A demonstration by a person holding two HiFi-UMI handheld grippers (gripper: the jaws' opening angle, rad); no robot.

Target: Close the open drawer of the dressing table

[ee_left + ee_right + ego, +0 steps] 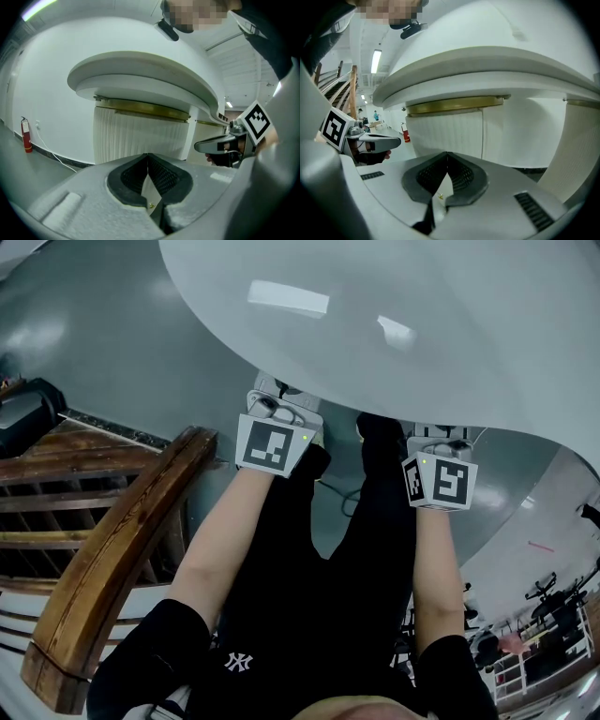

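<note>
The white dressing table (441, 324) has a broad rounded top that fills the upper head view. From below, in the left gripper view, a gold strip and a ribbed white front panel (136, 136) sit under the top. The same panel (445, 133) shows in the right gripper view. I cannot tell which part is the open drawer. My left gripper (148, 154) points at the panel, apart from it, shut on nothing. My right gripper (447, 153) is likewise shut and empty. In the head view only their marker cubes show, left (274, 444) and right (441, 481); the jaws are hidden under the tabletop.
A wooden stair railing (122, 549) runs close on my left. A red fire extinguisher (27, 136) stands by the far wall, with a cable along the floor. Gym equipment (548, 615) is at the far right. The person's legs in black stand between the grippers.
</note>
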